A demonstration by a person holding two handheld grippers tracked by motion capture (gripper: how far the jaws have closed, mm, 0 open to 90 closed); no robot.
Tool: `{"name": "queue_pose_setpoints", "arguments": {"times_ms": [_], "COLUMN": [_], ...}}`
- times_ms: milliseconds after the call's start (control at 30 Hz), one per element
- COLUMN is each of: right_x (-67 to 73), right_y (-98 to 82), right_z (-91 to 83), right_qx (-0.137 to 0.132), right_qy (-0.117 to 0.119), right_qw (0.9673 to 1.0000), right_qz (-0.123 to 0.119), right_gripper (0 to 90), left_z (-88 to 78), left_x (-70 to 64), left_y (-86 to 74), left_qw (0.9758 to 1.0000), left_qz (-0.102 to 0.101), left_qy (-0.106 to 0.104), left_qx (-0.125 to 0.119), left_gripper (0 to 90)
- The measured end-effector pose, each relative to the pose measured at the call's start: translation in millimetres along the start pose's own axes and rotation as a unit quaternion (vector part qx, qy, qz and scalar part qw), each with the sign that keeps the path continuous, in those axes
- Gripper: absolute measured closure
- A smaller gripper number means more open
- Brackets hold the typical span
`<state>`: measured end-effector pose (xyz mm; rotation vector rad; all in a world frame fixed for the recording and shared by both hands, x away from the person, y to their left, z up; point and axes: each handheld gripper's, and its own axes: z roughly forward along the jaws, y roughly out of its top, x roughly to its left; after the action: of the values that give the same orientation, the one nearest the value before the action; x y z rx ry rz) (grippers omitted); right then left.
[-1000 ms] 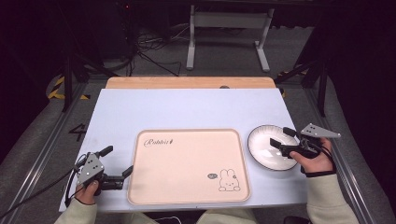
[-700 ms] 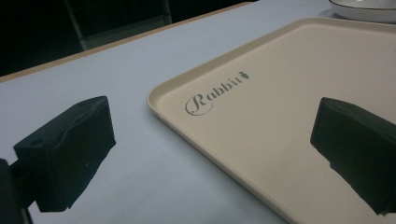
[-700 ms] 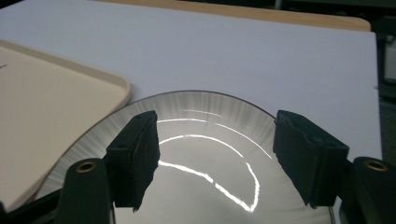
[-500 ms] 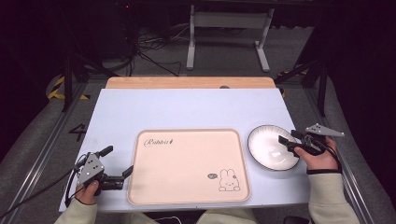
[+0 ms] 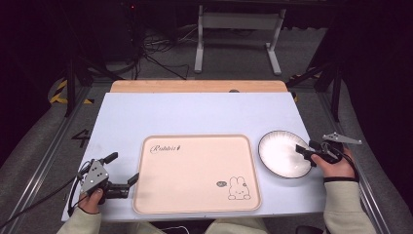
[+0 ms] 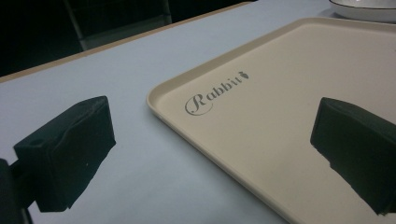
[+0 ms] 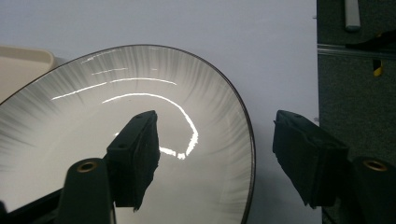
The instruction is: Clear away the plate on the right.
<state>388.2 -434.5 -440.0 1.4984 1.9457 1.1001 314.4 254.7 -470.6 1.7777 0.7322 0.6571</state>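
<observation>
White plate rim between right gripper jaws

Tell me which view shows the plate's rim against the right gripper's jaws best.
The right gripper view: the plate fills it, its dark rim passing between the open jaws of the right gripper. The high view shows the whole plate, small. The left gripper view catches a sliver at the top edge.

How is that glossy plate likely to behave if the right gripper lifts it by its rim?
The plate looks glazed and shiny, so probably slippery between the right gripper's pads. It seems rigid ceramic, likely fragile if dropped. Held at one edge only, it may tilt downward.
</observation>
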Motion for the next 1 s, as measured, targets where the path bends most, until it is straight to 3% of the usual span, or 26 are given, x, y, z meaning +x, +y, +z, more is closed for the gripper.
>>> {"name": "queue_pose_setpoints", "arguments": {"times_ms": [200, 300, 600, 1000], "right_x": [-5.3, -6.5, -8.5, -14.1], "right_y": [-5.4, -6.6, -8.6, -3.7], "right_z": [3.2, 3.9, 3.5, 4.8], "right_qx": [0.011, 0.015, 0.036, 0.057], "right_qy": [0.009, 0.011, 0.040, 0.041], "right_qw": [0.9995, 0.9993, 0.9954, 0.9914], "right_qz": [0.030, 0.033, 0.079, 0.110], "right_gripper": [36.7, 38.4, 53.4, 64.3], "left_z": [0.1, 0.1, 0.3, 0.4], "left_x": [0.0, -0.1, -0.1, -0.3], "left_y": [0.0, 0.0, 0.0, 0.0], "left_qw": [1.0000, 1.0000, 1.0000, 1.0000], "left_qz": [0.000, 0.000, 0.000, 0.000], "left_qy": [0.000, 0.000, 0.000, 0.000], "left_qx": [0.000, 0.000, 0.000, 0.000], "left_gripper": [0.3, 0.3, 0.3, 0.3]}}
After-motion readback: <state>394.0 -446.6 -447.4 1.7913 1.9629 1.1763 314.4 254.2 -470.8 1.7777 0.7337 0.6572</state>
